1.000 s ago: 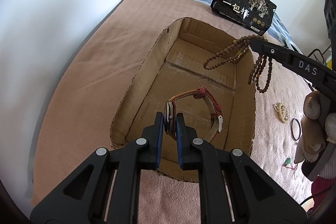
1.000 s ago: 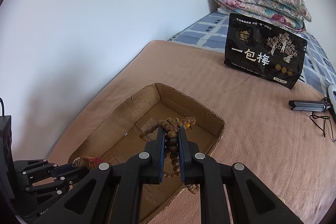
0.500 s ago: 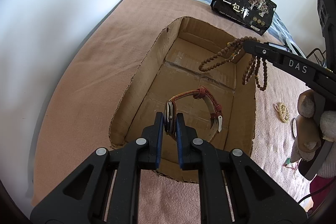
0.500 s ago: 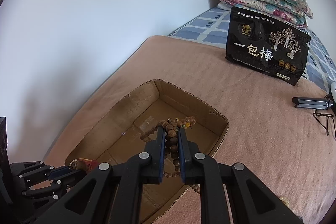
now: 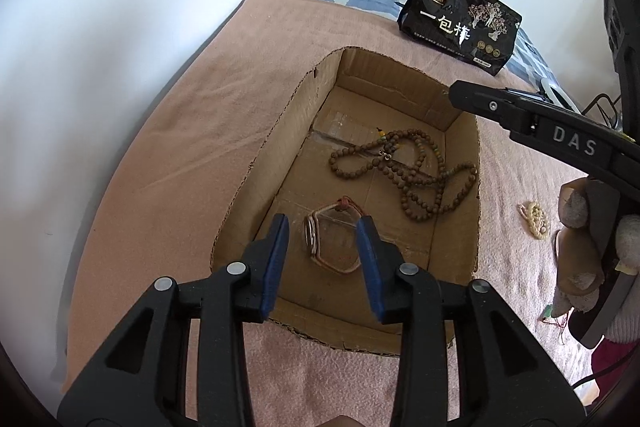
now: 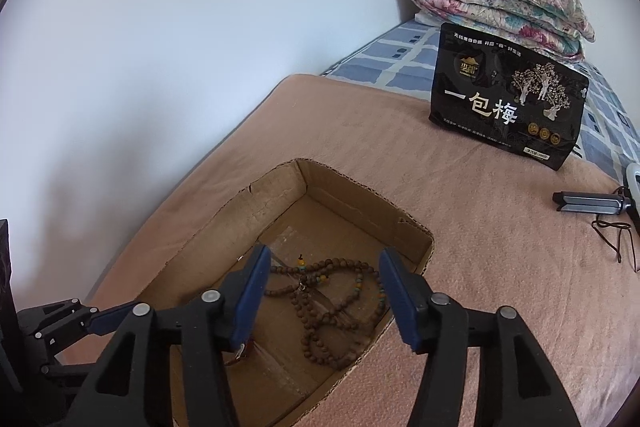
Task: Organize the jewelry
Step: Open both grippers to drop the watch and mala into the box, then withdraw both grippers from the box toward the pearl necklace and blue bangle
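The black foil pouch (image 6: 508, 109) standing near the far edge of the pink-brown blanket (image 6: 460, 227) carried large pale characters reading "一包梅" beside gold tree drawings; the smaller print on it was too fine to read. In the left wrist view the black arm of the right claw (image 6: 324, 291) bore the white letters "DAS".

The open, shallow brown cardboard box (image 5: 276, 163) sat on the bed towards the blanket's wall-side edge. Half a second earlier both claws had been clenched — the left claw (image 5: 322, 259) on the watch case, the right on the beads, which hung above the box. Now both sets of blue-padded jaws were opening, and nothing was pressed between them. The long strand of brown wooden beads (image 5: 416, 175) with a few green and yellow ones had dropped and lay in loose loops on the box floor towards its far right corner. The round metal-cased watch with a woven reddish-tan strap (image 5: 330, 239) had also left its grip — it rested on the box floor near the front wall, seen between the spread left pads but touching neither.

Outside the box, on the blanket by its right wall, lay a small cream beaded bracelet (image 5: 534, 219). A folded floral quilt (image 6: 500, 7) sat at the bed's far end.
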The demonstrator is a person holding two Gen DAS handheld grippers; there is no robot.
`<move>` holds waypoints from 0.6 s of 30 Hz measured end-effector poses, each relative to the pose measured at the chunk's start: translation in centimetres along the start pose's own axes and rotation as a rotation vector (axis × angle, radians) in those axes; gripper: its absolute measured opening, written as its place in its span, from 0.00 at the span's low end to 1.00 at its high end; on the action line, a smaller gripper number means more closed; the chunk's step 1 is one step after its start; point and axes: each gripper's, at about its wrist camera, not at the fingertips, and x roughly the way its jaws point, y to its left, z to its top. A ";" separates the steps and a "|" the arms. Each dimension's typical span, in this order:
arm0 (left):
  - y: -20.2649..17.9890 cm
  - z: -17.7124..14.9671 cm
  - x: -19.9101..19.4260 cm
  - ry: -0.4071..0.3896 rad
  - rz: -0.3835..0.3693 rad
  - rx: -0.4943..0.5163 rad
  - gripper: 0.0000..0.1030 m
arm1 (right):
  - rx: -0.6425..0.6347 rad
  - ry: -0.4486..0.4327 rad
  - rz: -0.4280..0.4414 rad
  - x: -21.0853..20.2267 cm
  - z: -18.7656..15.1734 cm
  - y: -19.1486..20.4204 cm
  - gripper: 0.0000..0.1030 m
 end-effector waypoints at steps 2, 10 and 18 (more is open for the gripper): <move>-0.1 0.0 -0.2 -0.006 0.000 0.000 0.34 | 0.002 -0.004 -0.002 -0.4 -0.1 0.0 0.64; -1.0 0.1 -1.7 -0.057 0.008 0.016 0.34 | 0.006 -0.035 -0.015 -2.6 -0.4 -0.4 0.74; -3.6 -0.3 -3.6 -0.119 0.014 0.093 0.34 | 0.005 -0.082 -0.046 -5.9 -1.2 -1.5 0.83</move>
